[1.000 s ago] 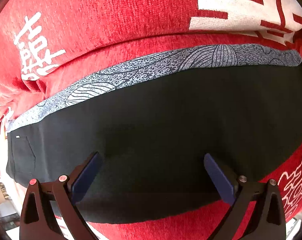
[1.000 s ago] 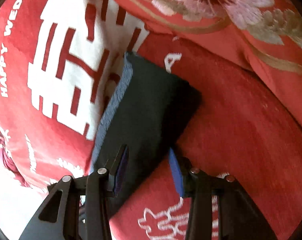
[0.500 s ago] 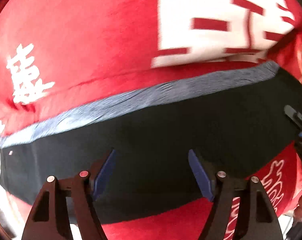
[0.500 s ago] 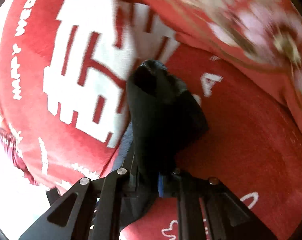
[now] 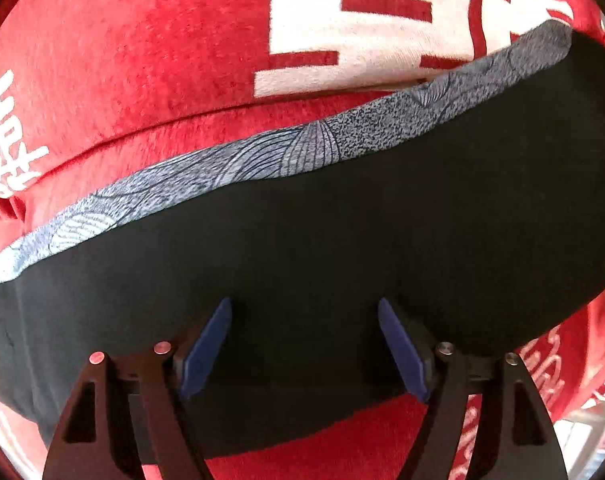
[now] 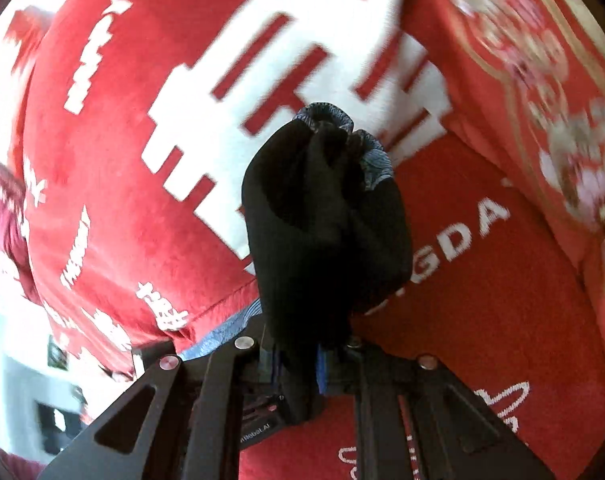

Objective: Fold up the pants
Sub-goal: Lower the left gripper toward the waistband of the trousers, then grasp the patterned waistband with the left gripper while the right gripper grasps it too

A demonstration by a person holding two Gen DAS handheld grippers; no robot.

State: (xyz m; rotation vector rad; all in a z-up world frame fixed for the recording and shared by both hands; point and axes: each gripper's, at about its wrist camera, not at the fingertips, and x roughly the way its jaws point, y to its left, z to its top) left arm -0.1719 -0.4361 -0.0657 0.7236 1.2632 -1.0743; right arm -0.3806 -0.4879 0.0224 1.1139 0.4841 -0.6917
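The black pants [image 5: 342,240] lie folded lengthwise across a red blanket [image 5: 142,60], with a grey-blue patterned strip [image 5: 286,152] along their far edge. My left gripper [image 5: 304,344] is open, its blue pads [image 5: 206,344] hovering over the near edge of the pants at their middle. In the right wrist view my right gripper [image 6: 298,360] is shut on the leg end of the pants [image 6: 322,220], which stands bunched and lifted above the blanket [image 6: 122,140].
The red blanket carries large white characters [image 5: 362,28] and lettering. A flowered red quilt [image 6: 542,80] lies at the upper right in the right wrist view. The bed edge and floor [image 6: 22,380] show at the lower left there.
My right gripper closed on the pants' end and lifted it off the blanket, bunching it. My left gripper narrowed somewhat and shifted along the pants, staying open.
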